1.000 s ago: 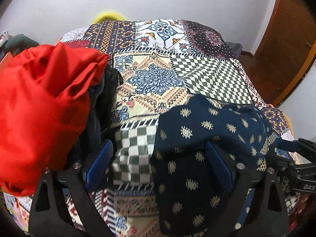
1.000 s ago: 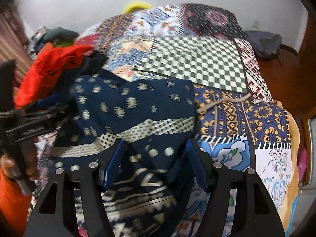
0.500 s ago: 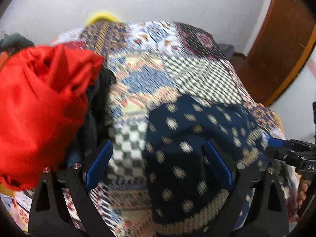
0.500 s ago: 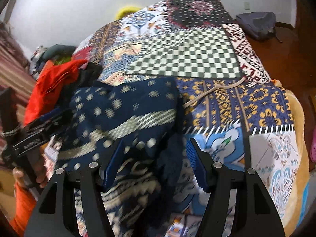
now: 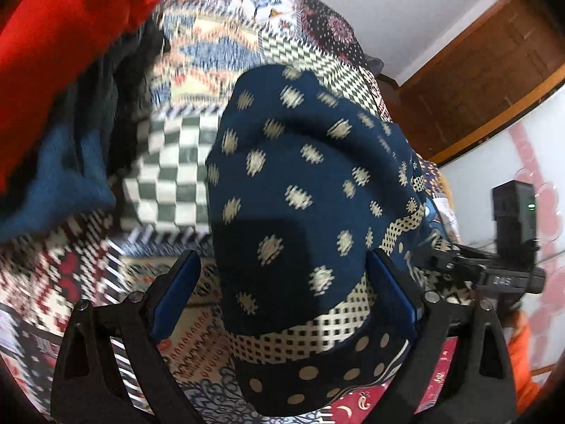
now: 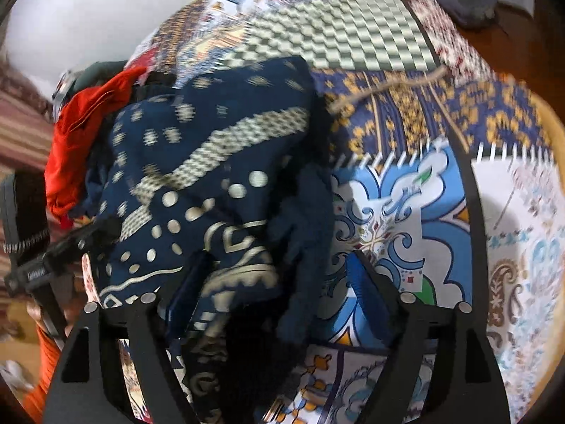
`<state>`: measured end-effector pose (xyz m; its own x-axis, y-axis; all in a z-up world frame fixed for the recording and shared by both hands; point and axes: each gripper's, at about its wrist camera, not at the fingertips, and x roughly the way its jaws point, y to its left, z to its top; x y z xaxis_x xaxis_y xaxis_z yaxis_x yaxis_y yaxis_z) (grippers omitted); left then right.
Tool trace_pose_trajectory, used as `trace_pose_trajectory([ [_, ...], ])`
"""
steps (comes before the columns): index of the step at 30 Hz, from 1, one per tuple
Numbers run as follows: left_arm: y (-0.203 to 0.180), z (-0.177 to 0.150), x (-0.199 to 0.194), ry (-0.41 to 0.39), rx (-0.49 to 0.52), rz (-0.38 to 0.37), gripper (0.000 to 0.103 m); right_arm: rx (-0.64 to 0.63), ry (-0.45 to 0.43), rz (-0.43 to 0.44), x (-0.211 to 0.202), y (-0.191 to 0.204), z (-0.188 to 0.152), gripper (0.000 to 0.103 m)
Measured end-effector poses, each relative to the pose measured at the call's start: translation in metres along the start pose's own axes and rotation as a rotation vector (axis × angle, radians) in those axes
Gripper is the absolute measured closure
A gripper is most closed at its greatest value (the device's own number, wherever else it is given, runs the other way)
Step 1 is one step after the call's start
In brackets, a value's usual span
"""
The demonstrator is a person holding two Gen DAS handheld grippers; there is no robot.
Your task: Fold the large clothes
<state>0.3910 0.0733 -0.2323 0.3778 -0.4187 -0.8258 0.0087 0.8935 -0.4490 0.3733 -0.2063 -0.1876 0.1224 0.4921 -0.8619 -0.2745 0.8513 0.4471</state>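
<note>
A bed [image 5: 169,162] with a patchwork quilt carries everything; no container shows. At the far left a red garment [image 5: 60,46] lies heaped on darker clothes [image 5: 116,106]. To the right of that heap, the navy patterned garment [image 5: 300,183] sits bunched on the quilt. The left claw [image 5: 282,293] stands wide, its blue pads either side of the garment's near fold, which drapes between them; whether a pad pinches the cloth I cannot tell. The right claw [image 6: 272,289] is also spread, with the same navy garment [image 6: 212,176] hanging through the gap against its left pad; grip unclear. A tan cord [image 6: 385,86] lies on the quilt, far right.
</note>
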Motion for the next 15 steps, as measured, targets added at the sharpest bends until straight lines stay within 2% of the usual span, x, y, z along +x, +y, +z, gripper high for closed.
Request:
trace_pose_trajectory([
  [3, 0.01, 0.0, 0.01, 0.04, -0.064, -0.061, 0.001, -0.023, 0.003, -0.016, 0.004, 0.006, 0.004, 0.02],
  [7, 0.017, 0.003, 0.029, 0.108, -0.126, -0.15, 0.001, -0.01, 0.022, 0.031, 0.015, 0.007, 0.014, 0.019],
  [15, 0.013, 0.006, 0.045, 0.151, -0.151, -0.187, 0.001, 0.001, 0.087, 0.096, 0.045, 0.017, 0.039, 0.013],
])
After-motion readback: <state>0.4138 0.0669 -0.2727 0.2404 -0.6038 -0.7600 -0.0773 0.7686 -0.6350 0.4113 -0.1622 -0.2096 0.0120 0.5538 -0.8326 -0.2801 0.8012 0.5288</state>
